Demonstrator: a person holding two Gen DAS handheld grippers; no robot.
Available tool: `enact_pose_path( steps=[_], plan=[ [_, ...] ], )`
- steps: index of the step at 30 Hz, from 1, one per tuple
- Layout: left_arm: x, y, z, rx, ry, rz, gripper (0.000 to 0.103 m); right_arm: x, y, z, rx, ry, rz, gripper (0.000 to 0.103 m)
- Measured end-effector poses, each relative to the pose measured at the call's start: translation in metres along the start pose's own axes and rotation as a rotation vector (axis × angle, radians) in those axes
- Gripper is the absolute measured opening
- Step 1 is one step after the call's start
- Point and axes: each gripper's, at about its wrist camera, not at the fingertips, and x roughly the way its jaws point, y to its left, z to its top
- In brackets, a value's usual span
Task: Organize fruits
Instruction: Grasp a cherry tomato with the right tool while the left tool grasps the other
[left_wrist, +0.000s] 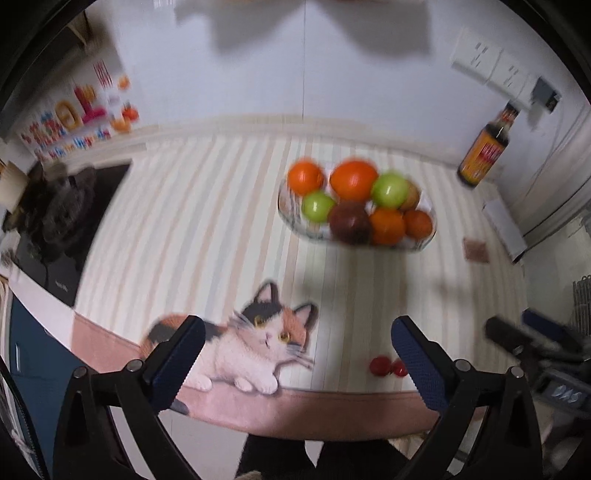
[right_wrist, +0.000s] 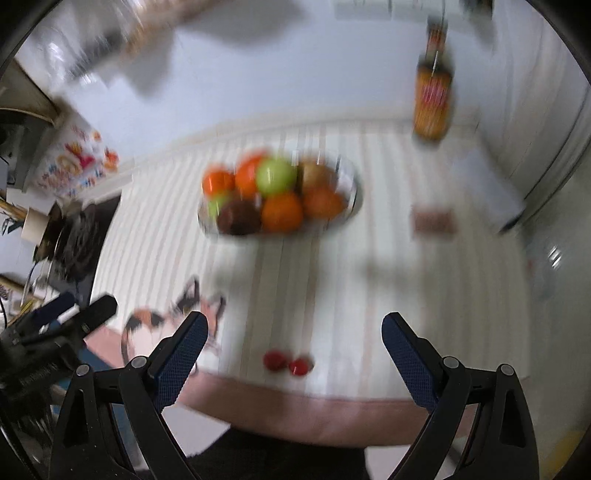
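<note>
While the striped tablecloth (left_wrist: 207, 229) spreads across the table, a clear glass bowl (left_wrist: 291, 218) near its far middle holds oranges (left_wrist: 352, 181), green apples (left_wrist: 389, 190), a dark red fruit (left_wrist: 349, 221) and a brownish one. Two small red fruits (left_wrist: 388, 366) lie loose near the front edge, well apart from the bowl. The left gripper (left_wrist: 297, 354) and right gripper (right_wrist: 293, 347) both stand wide and empty, the red pair just ahead of their fingertips.

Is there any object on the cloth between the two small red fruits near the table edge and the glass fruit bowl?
Nothing visible. Only bare striped cloth lies between the small red fruits and the glass bowl.
</note>
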Motion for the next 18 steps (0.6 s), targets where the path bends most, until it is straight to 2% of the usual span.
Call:
enact_pose_path(
  steps=[2,4,5,7,14,17,18],
  plan=[
    [0.023,0.002,-0.003,-0.002,0.059,0.001,0.103,0.034,-0.009,-0.009,0.031,0.09,0.03,0.096],
    [0.043,0.002,-0.007,-0.001,0.116,0.012,0.103,0.065,-0.016,-0.019,0.051,0.154,0.053,0.086],
    [0.054,0.003,-0.01,-0.006,0.151,0.007,0.103,0.078,-0.018,-0.024,0.052,0.18,0.055,0.075],
    [0.07,0.004,-0.014,-0.022,0.198,-0.005,0.103,0.102,-0.019,-0.034,0.036,0.233,0.052,0.069],
    [0.11,-0.004,-0.03,0.001,0.301,-0.005,0.103,0.15,-0.006,-0.063,-0.091,0.311,0.011,0.055],
    [0.121,-0.009,-0.037,0.015,0.34,-0.013,0.103,0.16,-0.001,-0.068,-0.118,0.324,0.012,0.047],
    [0.123,-0.011,-0.037,0.017,0.35,-0.016,0.103,0.161,0.001,-0.069,-0.127,0.318,0.015,0.041]
  ],
)
